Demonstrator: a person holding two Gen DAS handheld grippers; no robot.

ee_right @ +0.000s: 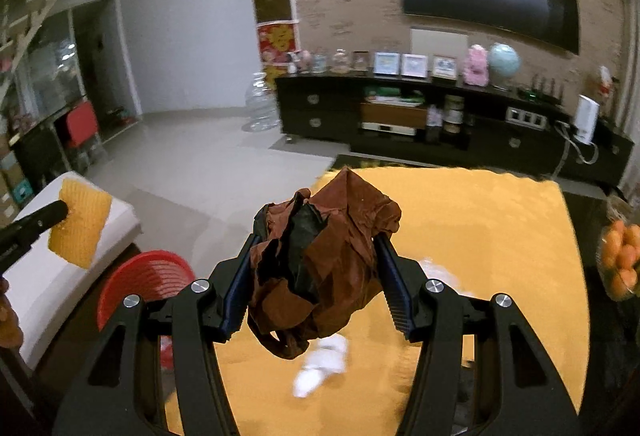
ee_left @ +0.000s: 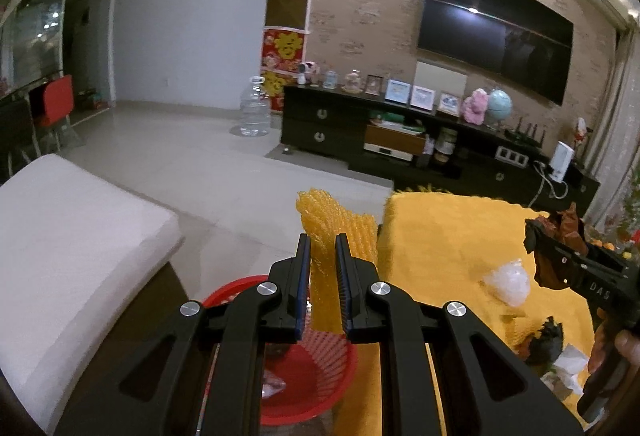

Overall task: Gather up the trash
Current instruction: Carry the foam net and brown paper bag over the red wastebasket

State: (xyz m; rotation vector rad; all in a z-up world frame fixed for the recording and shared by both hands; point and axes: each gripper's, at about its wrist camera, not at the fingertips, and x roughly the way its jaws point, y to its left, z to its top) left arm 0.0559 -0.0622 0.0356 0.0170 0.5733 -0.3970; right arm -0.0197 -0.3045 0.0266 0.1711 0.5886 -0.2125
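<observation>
Yellow foam net (ee_left: 322, 256) pinched in my left claw (ee_left: 323, 290), brown paper wad (ee_right: 320, 264) clamped in my right claw (ee_right: 316, 288); I'd centre each over red basket (ee_left: 332, 368), near left, before releasing.

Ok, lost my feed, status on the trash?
Left gripper shut on yellow foam net. Right gripper shut on brown wrapper. Red basket below left, unobstructed.

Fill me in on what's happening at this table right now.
A person is clearing trash with a handheld gripper in each hand. The left gripper is shut on a yellow foam net, held above the red basket beside the table. The right gripper grips a crumpled brown wrapper over the yellow tablecloth. White crumpled scraps lie on the cloth, not yet collected.
</observation>
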